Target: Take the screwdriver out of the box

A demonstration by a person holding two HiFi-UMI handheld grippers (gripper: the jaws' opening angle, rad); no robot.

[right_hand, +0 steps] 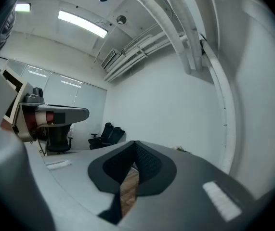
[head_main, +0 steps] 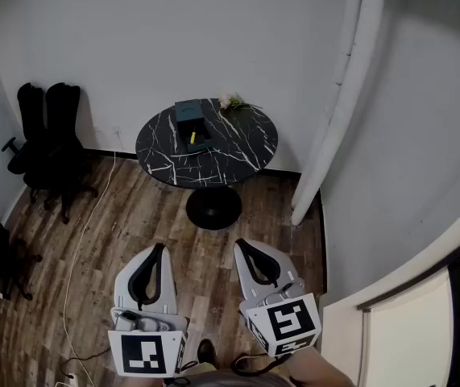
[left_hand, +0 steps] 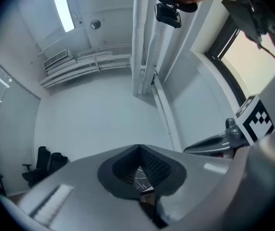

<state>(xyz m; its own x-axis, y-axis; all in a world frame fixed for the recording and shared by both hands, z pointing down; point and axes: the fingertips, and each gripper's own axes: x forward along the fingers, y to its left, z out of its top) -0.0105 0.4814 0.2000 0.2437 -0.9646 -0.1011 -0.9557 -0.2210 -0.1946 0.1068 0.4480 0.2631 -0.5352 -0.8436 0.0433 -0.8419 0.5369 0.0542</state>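
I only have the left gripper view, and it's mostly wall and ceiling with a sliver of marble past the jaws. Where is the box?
Observer: The box sits open on a round black table, ahead across the wood floor.
Operator: Is the screwdriver in it?
Observer: A yellow item lies inside, possibly its handle. It is too small to be sure.
Operator: What about the right gripper?
Observer: The right gripper is level with the left gripper, jaws together on nothing, well short of the table.

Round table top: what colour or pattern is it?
Black table top with white marble-like veining; head view shows it best.
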